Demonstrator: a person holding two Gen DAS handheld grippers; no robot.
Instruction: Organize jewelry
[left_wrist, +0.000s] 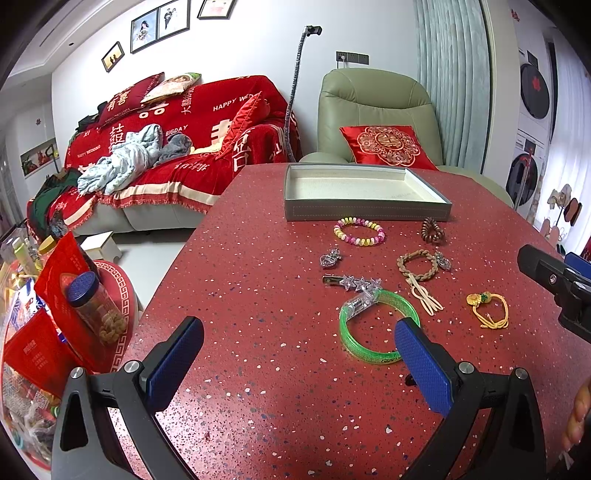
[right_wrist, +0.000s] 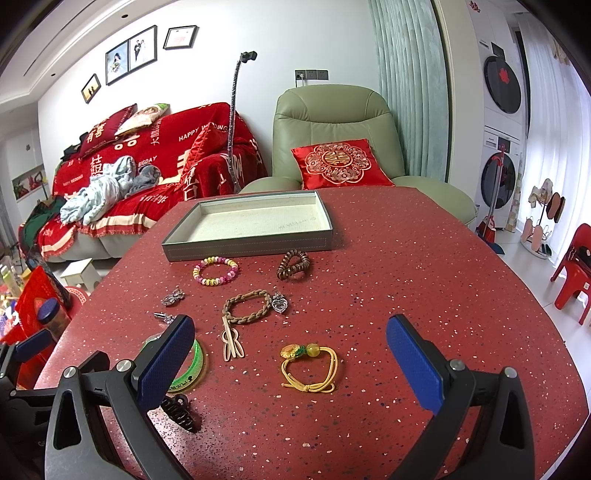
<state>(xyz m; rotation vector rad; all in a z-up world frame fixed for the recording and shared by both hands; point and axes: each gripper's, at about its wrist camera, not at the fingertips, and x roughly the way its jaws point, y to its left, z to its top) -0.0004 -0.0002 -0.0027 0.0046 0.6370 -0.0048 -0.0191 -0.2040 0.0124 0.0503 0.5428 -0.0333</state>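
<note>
Left wrist: both grippers' jaws wide, empty; glossy green bangle (left_wrist: 378, 325), braided brown bracelet (left_wrist: 417, 264), speckled table (left_wrist: 258, 295).

Both grippers sit low in their frames, jaws spread wide with nothing between them: left gripper (left_wrist: 299, 365) and right gripper (right_wrist: 291, 365).

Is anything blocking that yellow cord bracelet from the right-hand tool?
Nothing visible. The yellow cord bracelet lies on bare table ahead of the open right gripper, between its fingers. The beige hair clip lies apart, to its left.
</note>
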